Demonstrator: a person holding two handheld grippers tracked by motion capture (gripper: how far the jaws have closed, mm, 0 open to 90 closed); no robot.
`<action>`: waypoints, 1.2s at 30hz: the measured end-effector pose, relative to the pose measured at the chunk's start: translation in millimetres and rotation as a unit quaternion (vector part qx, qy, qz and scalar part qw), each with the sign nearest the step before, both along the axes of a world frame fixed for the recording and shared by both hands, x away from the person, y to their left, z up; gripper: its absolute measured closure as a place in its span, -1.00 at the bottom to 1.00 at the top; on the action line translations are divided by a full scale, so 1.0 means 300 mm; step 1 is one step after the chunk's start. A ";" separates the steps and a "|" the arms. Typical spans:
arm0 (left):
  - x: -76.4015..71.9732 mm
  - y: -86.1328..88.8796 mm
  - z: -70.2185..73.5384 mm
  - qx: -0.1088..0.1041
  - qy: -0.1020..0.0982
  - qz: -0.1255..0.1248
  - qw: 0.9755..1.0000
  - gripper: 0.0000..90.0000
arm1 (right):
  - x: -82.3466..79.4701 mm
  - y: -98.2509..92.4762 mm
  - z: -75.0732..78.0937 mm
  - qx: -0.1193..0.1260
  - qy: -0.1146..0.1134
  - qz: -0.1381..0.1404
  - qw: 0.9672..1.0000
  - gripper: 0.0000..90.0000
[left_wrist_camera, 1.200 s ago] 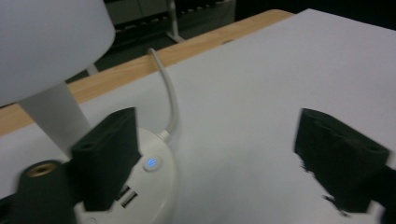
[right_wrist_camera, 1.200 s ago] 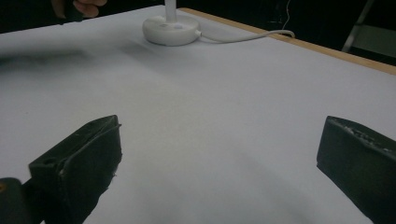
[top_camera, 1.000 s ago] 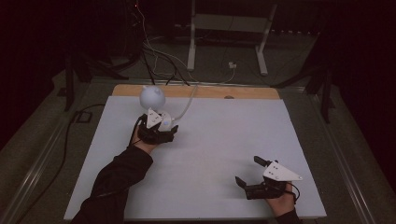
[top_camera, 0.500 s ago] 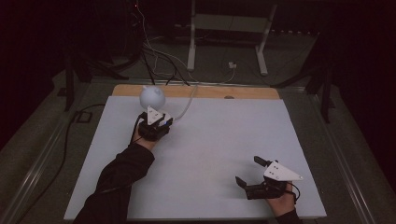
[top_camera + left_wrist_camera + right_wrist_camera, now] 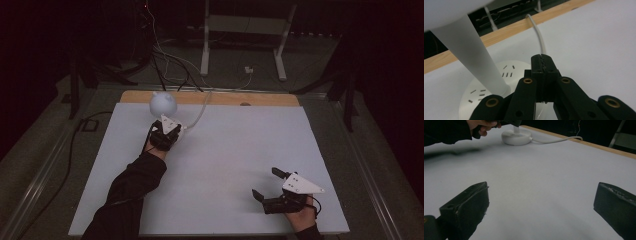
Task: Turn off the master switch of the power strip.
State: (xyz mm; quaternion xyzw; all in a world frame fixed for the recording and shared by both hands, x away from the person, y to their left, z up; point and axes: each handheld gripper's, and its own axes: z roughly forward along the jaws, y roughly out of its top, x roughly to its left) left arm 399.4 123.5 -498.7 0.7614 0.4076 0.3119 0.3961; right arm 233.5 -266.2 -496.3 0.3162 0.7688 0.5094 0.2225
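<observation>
Lamp (image 5: 163,103) with a white globe head is seen in the high view at the far left of the white table board (image 5: 240,150), just before the wooden strip (image 5: 260,99) along its far edge; the left gripper (image 5: 167,131) is held just beside its base, and a white cable (image 5: 200,112) runs from there toward the far edge. The right gripper (image 5: 267,185) is held well apart at the near right, jaws spread wide, nothing between them. In the left gripper view, the jaws have just been closing and are pressed together with nothing between them, above the round lamp base (image 5: 484,85); the stem (image 5: 471,55) rises at the left. In the right gripper view, bare board lies between the wide jaws; the base (image 5: 516,137) is seen far off beside the left hand (image 5: 482,126).
</observation>
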 end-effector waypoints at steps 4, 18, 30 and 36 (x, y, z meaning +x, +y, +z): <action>0.011 0.003 -0.012 0.000 0.003 0.015 1.000 1.00 | 0.001 -0.001 0.000 0.003 0.002 -0.001 1.000 -1.00; 0.025 -0.039 -0.059 0.075 -0.004 0.033 0.997 1.00 | 0.001 -0.003 0.001 0.005 0.000 0.000 1.000 -1.00; 0.029 -0.045 -0.083 0.095 -0.014 0.035 0.995 1.00 | 0.000 -0.004 0.003 0.005 0.000 0.000 1.000 -1.00; 0.029 -0.052 -0.083 0.105 -0.016 0.030 0.994 1.00 | 0.000 -0.005 0.003 0.006 0.002 0.000 1.000 -1.00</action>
